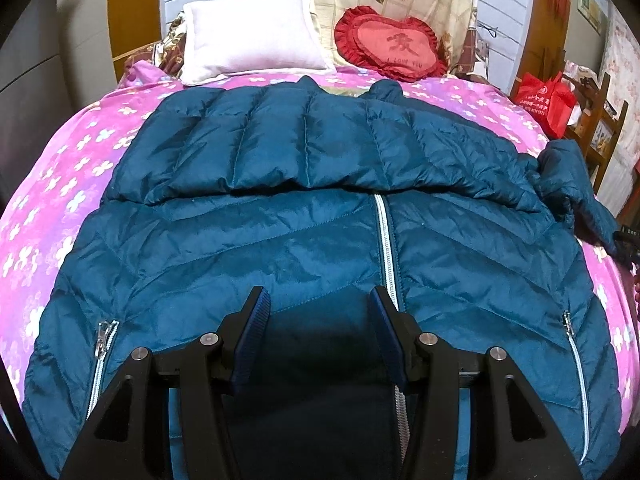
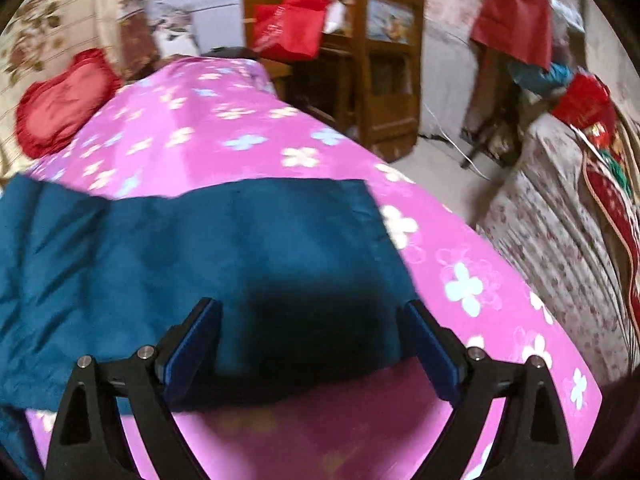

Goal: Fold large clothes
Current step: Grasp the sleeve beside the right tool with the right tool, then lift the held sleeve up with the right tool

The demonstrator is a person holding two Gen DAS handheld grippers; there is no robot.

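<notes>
A dark teal puffer jacket lies spread front-up on the pink flowered bedspread, its white centre zipper closed. One sleeve is folded across the chest. The other sleeve sticks out to the right. My left gripper hovers open just above the jacket's lower front beside the zipper, with nothing between its pads. The right wrist view is blurred. There my right gripper stands wide open over the end of the outstretched sleeve, its pads apart from the fabric.
A white pillow and a red heart cushion lie at the head of the bed. To the right stand a wooden shelf with a red bag, and a covered piece of furniture. The bed edge drops to the floor.
</notes>
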